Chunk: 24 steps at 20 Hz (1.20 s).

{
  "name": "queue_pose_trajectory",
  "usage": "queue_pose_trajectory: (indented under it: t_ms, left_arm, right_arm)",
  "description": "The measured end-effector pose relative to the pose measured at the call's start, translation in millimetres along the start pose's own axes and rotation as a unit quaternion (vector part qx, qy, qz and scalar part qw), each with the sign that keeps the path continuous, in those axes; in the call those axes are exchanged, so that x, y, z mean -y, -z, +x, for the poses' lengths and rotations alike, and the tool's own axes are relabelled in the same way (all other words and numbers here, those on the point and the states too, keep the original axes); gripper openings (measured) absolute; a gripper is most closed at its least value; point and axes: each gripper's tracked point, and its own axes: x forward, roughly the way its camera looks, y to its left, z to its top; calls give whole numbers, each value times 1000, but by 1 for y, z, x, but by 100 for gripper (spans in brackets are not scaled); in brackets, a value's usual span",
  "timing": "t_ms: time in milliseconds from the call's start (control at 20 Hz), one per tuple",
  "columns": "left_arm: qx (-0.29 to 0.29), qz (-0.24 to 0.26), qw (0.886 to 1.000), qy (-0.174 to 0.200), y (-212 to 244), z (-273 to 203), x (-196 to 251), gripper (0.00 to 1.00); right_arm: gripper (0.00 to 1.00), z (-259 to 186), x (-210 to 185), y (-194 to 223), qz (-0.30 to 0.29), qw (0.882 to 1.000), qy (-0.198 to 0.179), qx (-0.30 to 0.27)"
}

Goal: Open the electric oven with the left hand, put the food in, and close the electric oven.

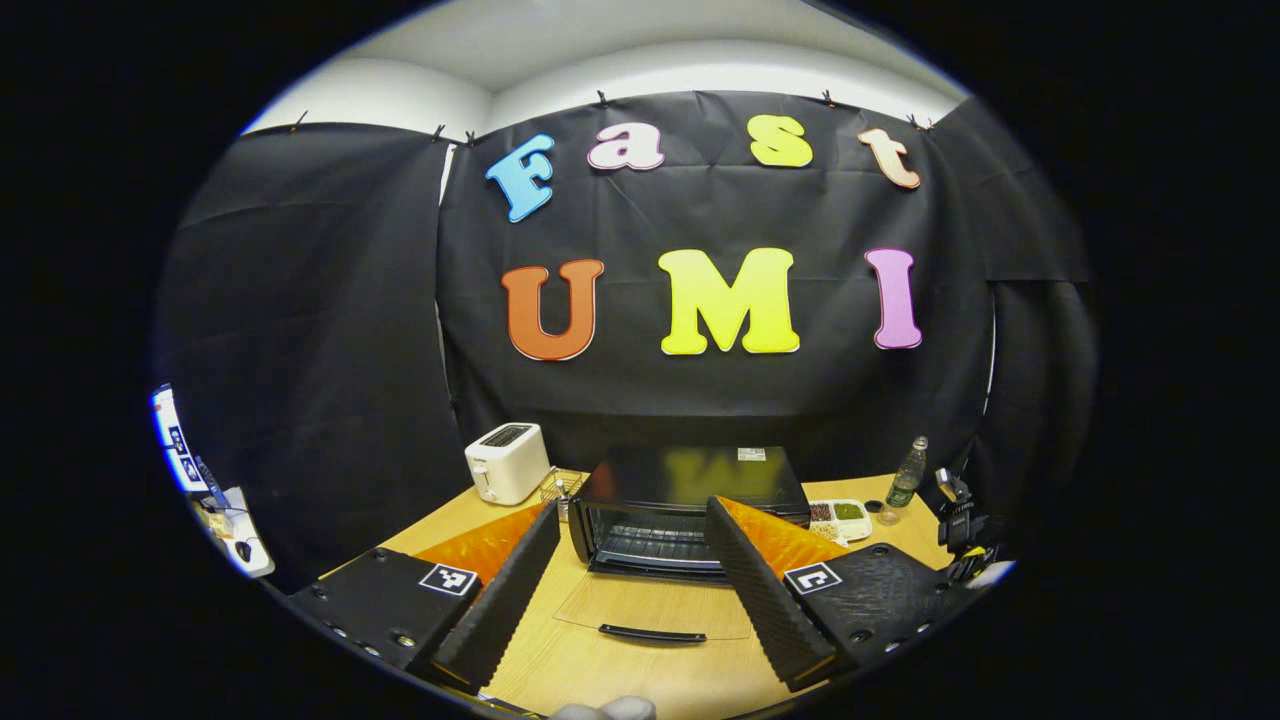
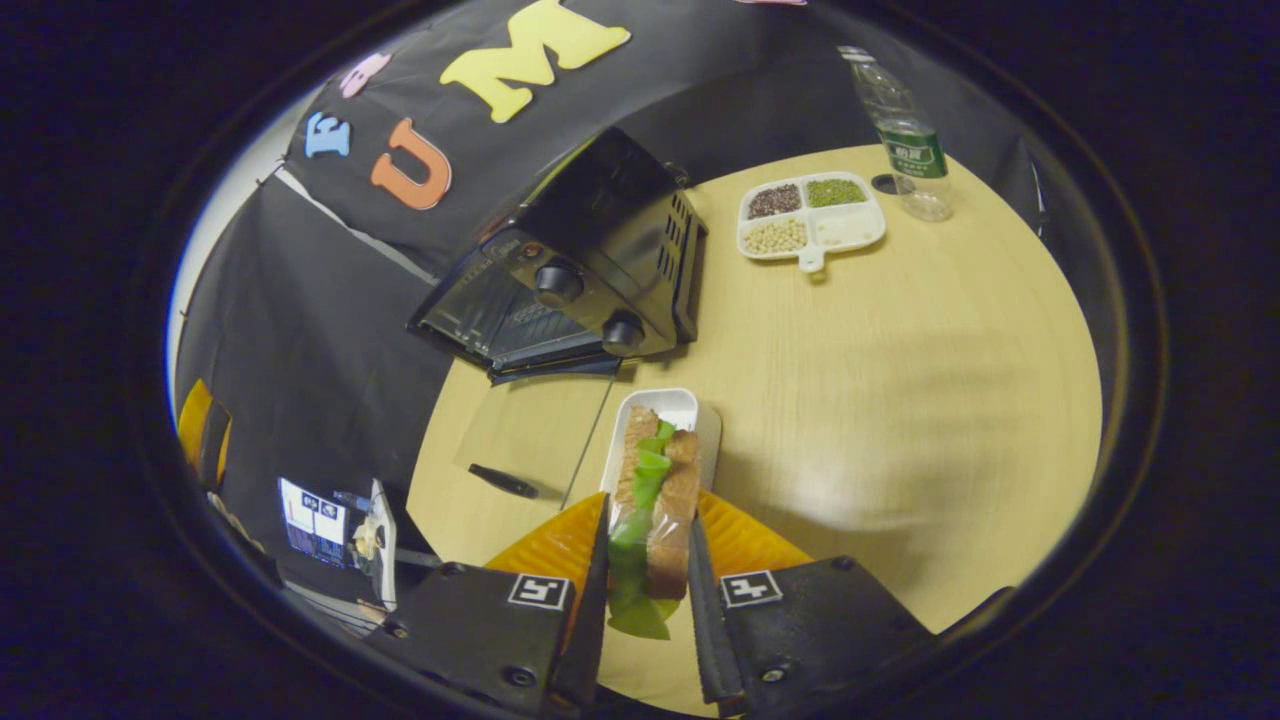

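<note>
Oven open at worktop back, glass door flat toward left tool, spread, empty. Right tool pinching sandwich over white tray, beside door edge. Bare worktop rightward. Bottle label unreadable.

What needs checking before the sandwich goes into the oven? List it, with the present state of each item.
1. Oven door open and lying flat on the table: ok.
2. Rack inside free of other food: ok, as far as visible.
3. Right claw shut on the sandwich, both fingers pressing: ok.
4. Sandwich lifted clear of the white tray: cannot tell.
5. Left claw open and off the door handle: ok.
6. Filling secure between the bread: cannot tell.
</note>
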Motion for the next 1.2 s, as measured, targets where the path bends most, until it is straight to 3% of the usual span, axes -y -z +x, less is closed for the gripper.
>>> queue_pose_trajectory:
  t_ms: [150,200,250,400,450,500,800,1200]
  left_arm:
    - [3,-4,1000,9,1,2,-13,95]
    - [5,-5,1000,16,3,2,-16,89]
    - [5,-4,1000,25,3,3,-20,96]
    - [0,-1,998,60,10,7,-33,96]
    - [-1,2,997,73,13,8,-37,89]
    - [-5,5,996,90,17,10,-41,96]
    - [-13,26,987,158,34,18,-67,96]
    - [-32,41,984,172,69,19,-89,96]
  right_arm:
    - [39,-10,-22,-12,2,1000,1,30]
    - [39,-13,-32,-17,9,999,-2,44]
    - [39,-16,-43,-23,21,998,-2,64]
    - [39,-15,-76,-35,54,991,-3,120]
    - [39,-11,-86,-38,68,988,-1,140]
    - [39,-6,-95,-39,85,984,-2,159]
    - [39,44,-142,-41,200,944,-45,257]
    - [41,126,-170,-64,291,888,-91,343]
